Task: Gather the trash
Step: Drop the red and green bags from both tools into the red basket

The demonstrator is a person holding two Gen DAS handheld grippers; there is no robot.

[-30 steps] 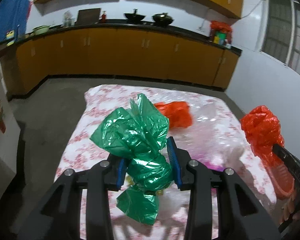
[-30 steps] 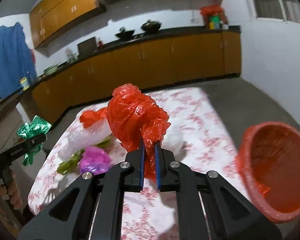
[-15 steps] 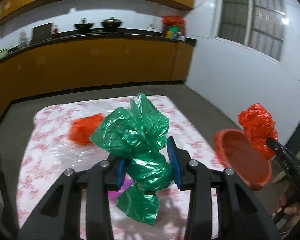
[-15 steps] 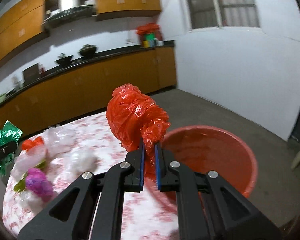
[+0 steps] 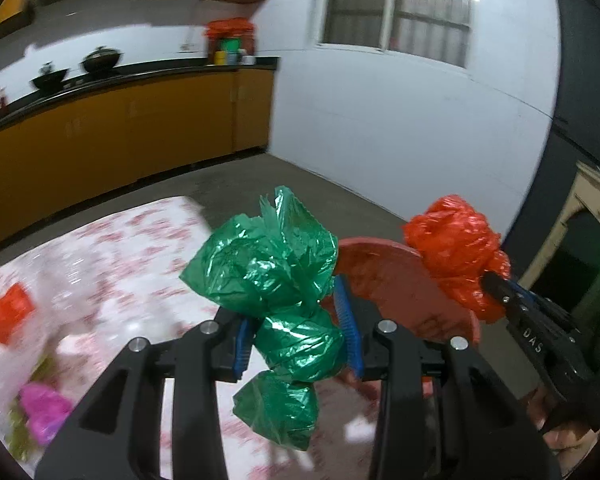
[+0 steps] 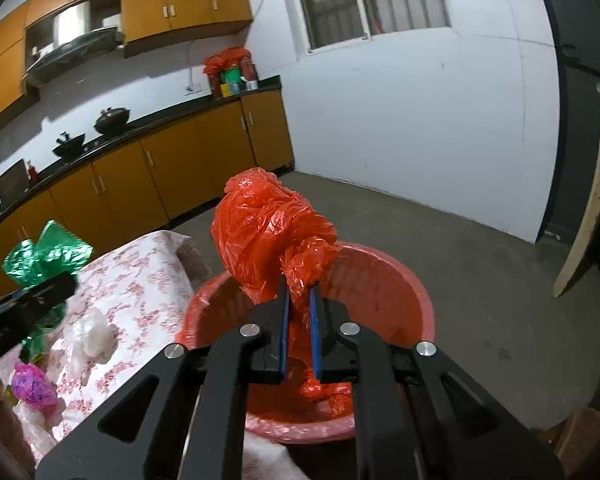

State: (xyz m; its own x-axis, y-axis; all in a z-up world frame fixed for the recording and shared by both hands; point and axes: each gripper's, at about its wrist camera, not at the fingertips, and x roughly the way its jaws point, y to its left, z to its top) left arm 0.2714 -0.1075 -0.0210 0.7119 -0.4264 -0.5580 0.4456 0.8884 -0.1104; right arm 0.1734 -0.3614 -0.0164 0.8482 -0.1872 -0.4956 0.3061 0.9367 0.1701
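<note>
My left gripper (image 5: 298,322) is shut on a crumpled green plastic bag (image 5: 272,268), held above the flowered table (image 5: 132,240). My right gripper (image 6: 299,300) is shut on a crumpled red plastic bag (image 6: 268,228) and holds it over the red basin (image 6: 392,280) beside the table's end. The basin (image 5: 384,276) also shows in the left wrist view, behind the green bag, with the red bag (image 5: 456,240) at its right rim. The green bag (image 6: 44,252) shows at the left of the right wrist view.
On the table lie a red bag (image 5: 6,314), a magenta bag (image 6: 32,386), a white bag (image 6: 92,332) and clear plastic. Orange cabinets (image 6: 172,160) line the far wall. Bare concrete floor (image 6: 480,260) lies right of the basin, with a wooden frame (image 6: 588,200) at far right.
Both grippers have swung right, from over the table toward the red basin, each still holding its bag. The red bag now hangs over the basin's mouth.
</note>
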